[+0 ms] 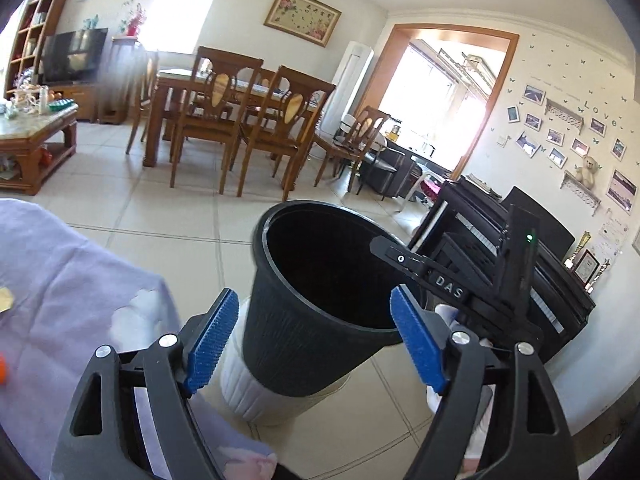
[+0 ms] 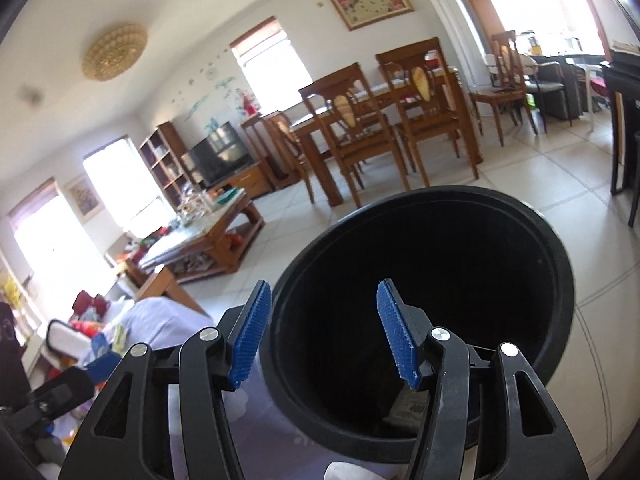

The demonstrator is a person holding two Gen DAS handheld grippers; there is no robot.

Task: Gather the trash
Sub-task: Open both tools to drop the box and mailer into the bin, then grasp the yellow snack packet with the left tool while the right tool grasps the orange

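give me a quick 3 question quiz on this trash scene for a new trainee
1. True or false: the right claw is shut on a piece of trash.
2. Multiple choice: the black bin sits inside A) a white bin, B) a cardboard box, C) a wooden crate.
3. Fill in: in the left wrist view, the cloth to the left of the bin is coloured ____.

Key
1. False: its jaws stand apart over the bin's mouth, with nothing between them.
2. A: a white bin shows below the black one.
3. Lilac. The left claw is open too.
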